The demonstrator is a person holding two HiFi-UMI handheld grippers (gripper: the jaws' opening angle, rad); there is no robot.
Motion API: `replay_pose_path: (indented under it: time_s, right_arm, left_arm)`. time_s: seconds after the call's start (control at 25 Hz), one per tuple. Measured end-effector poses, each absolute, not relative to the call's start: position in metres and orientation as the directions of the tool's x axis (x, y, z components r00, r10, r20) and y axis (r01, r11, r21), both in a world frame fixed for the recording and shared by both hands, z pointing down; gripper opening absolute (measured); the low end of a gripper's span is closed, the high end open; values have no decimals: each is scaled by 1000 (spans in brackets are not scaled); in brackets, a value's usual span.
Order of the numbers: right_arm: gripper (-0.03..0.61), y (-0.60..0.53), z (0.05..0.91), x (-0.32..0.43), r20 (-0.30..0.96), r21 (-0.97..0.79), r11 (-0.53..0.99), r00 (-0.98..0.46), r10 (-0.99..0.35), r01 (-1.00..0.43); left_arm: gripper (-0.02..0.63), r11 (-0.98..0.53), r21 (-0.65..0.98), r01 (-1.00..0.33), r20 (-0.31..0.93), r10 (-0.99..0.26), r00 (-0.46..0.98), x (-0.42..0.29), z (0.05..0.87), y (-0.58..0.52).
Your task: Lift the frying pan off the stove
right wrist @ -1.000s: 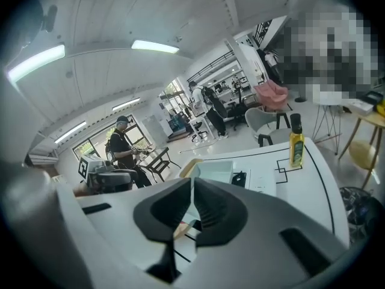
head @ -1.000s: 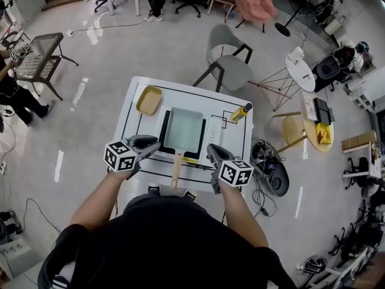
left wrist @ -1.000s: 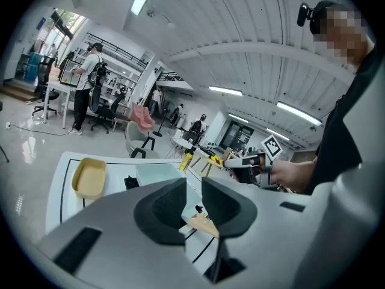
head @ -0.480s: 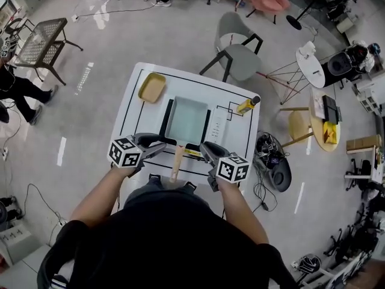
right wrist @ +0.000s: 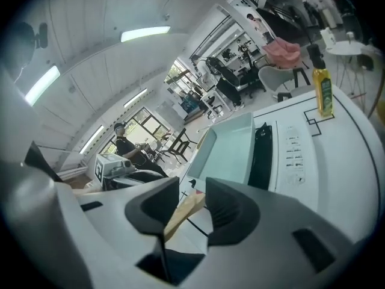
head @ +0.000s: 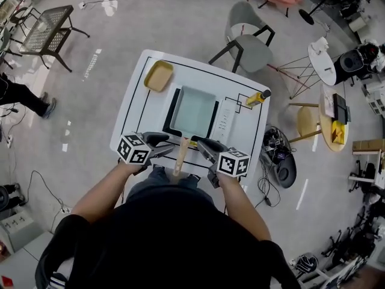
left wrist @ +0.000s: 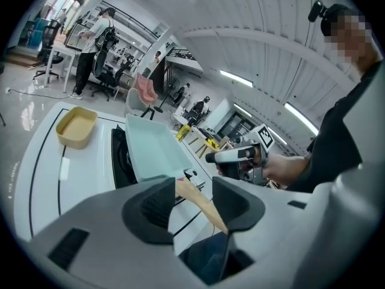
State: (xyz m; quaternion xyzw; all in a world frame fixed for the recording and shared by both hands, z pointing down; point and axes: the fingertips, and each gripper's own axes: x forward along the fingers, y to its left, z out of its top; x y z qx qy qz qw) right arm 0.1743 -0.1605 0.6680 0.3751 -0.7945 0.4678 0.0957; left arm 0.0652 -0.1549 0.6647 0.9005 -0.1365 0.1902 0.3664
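A pale green rectangular frying pan (head: 194, 110) sits on the black stove (head: 170, 114), its wooden handle (head: 181, 155) pointing toward me. My left gripper (head: 163, 152) hovers just left of the handle and my right gripper (head: 202, 149) just right of it. Both are opening and neither presses on anything. In the left gripper view the handle (left wrist: 203, 205) shows low in the gap of the left gripper (left wrist: 194, 198), with the pan (left wrist: 153, 152) beyond. The right gripper view shows the right gripper (right wrist: 191, 212) open over the handle (right wrist: 182, 217), and the pan (right wrist: 231, 149) ahead.
A yellow tray (head: 159, 76) lies at the far left of the white table (head: 133, 116). A yellow bottle (head: 257, 97) stands at the right, beside the stove's white control strip (head: 225, 120). A grey chair (head: 249, 47) stands behind the table.
Both grippers have drawn in closer to the handle's near end, one on each side. The pan has stayed on the stove. My head view has shifted.
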Motion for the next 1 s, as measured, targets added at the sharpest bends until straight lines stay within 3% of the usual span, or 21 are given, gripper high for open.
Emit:
replay_pose_path:
  time_s: [1.0]
  right_arm:
    - [244, -150, 729, 130, 420, -863, 134, -840, -344, -487]
  left_arm:
    - [218, -519, 805, -288, 381, 80, 921, 107, 717, -105]
